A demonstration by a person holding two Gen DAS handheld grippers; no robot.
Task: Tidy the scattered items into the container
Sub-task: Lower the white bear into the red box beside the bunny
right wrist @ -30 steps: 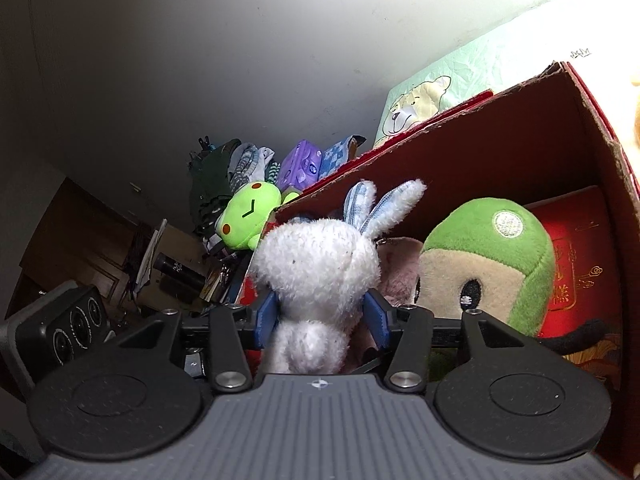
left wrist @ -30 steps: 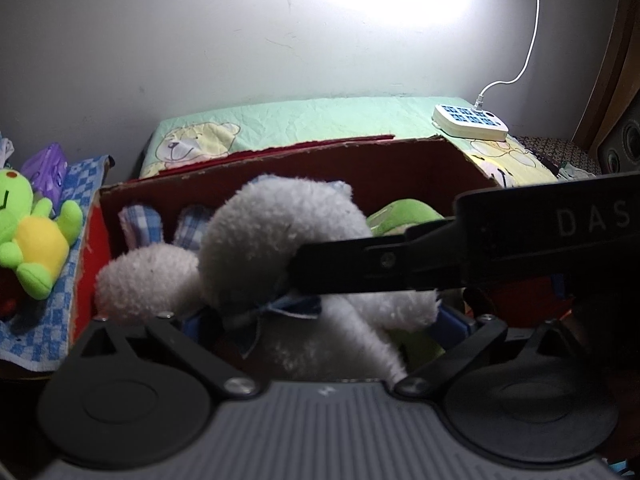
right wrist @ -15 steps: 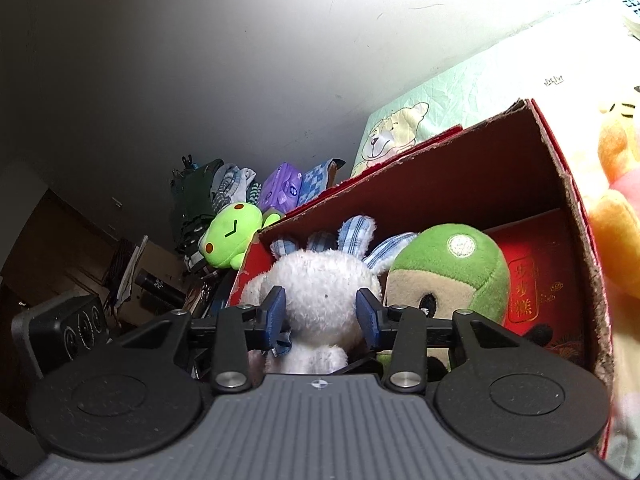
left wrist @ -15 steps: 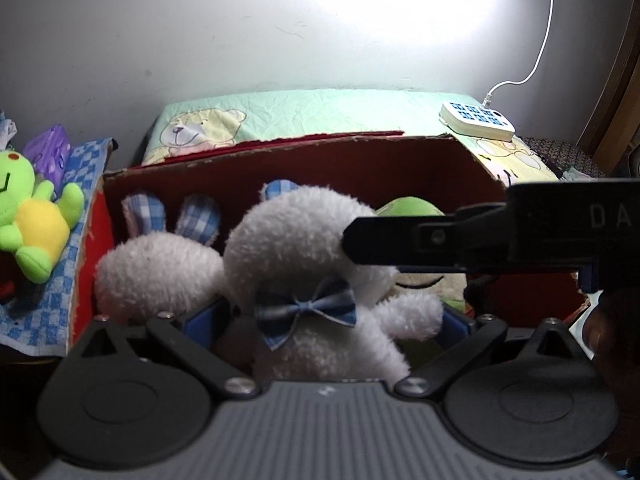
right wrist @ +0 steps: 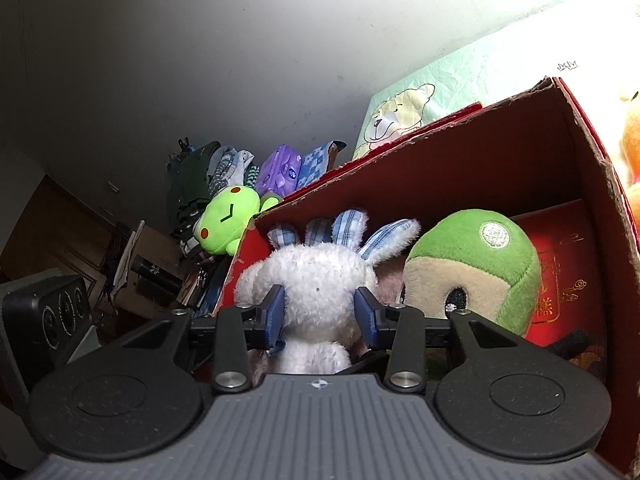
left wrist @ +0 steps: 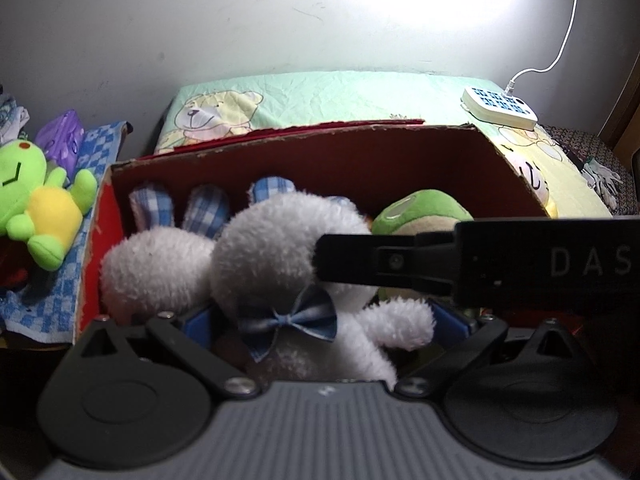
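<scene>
A red cardboard box (left wrist: pixel 400 156) holds two white plush rabbits with blue checked ears and a green-capped plush (left wrist: pixel 424 210). My left gripper (left wrist: pixel 324 322) is open, its blue pads on either side of the bow-tie rabbit (left wrist: pixel 276 256) without pressing it. My right gripper (right wrist: pixel 320 314) is around a white rabbit (right wrist: pixel 316 280) in the box (right wrist: pixel 520 160), pads at its sides and spread wide. The right gripper's black finger (left wrist: pixel 384 262) crosses the left wrist view. The green-capped plush (right wrist: pixel 472 264) sits right of the rabbit.
A green and yellow frog plush (left wrist: pixel 36 200) lies outside the box on a blue checked cloth (left wrist: pixel 68 280) at the left. A white power strip (left wrist: pixel 498 107) sits on the bear-print sheet (left wrist: pixel 320 96) behind. An orange plush (right wrist: pixel 632 148) shows right of the box.
The bow-tie rabbit has turned upright and settled lower in the box. My right gripper's jaws have widened around the rabbit and pulled back rightward. The left gripper stays open.
</scene>
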